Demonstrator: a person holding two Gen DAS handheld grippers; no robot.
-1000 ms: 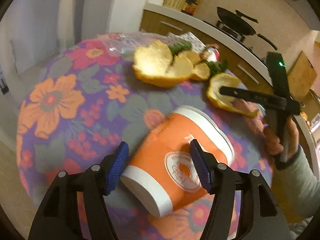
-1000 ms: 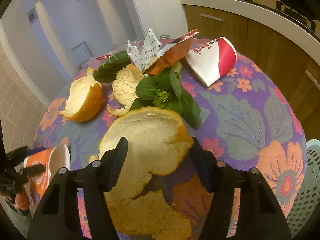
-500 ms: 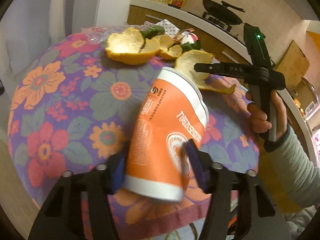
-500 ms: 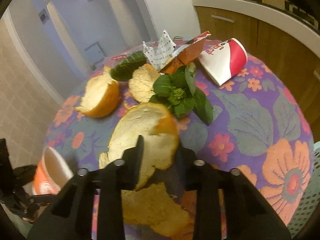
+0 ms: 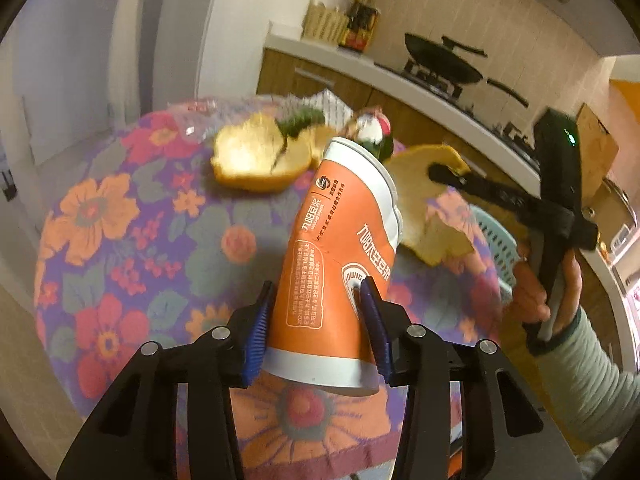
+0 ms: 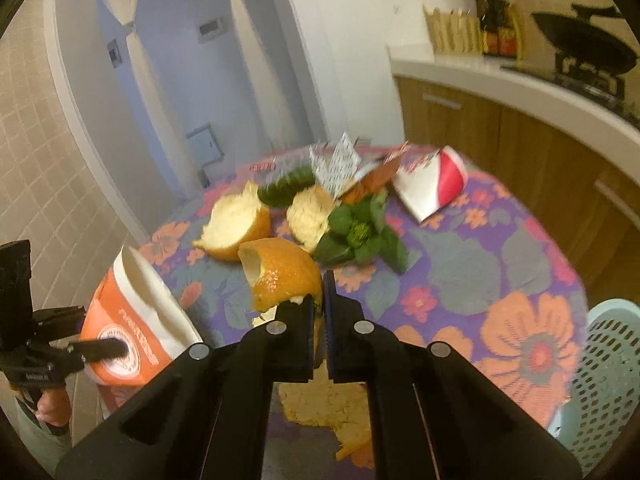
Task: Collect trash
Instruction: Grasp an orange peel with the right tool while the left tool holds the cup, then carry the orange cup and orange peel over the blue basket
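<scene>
This is a home kitchen with an eating corner. Along the far right runs a white countertop (image 5: 440,84) over wooden cabinet doors (image 6: 452,120), with a black wok (image 5: 444,58) on a gas hob, sauce bottles (image 6: 500,28) and a woven basket (image 5: 324,20) at its far end. Nearer, a round table wears a flowered cloth (image 6: 480,280), beside beige tiled walls (image 6: 36,168) and a doorway (image 6: 180,60) on the left.

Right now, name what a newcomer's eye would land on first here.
The orange paper cup, clamped near its base by the left gripper and lifted above the floral tablecloth. Next, the big orange peel pinched in the right gripper, near the pale blue basket.
</scene>
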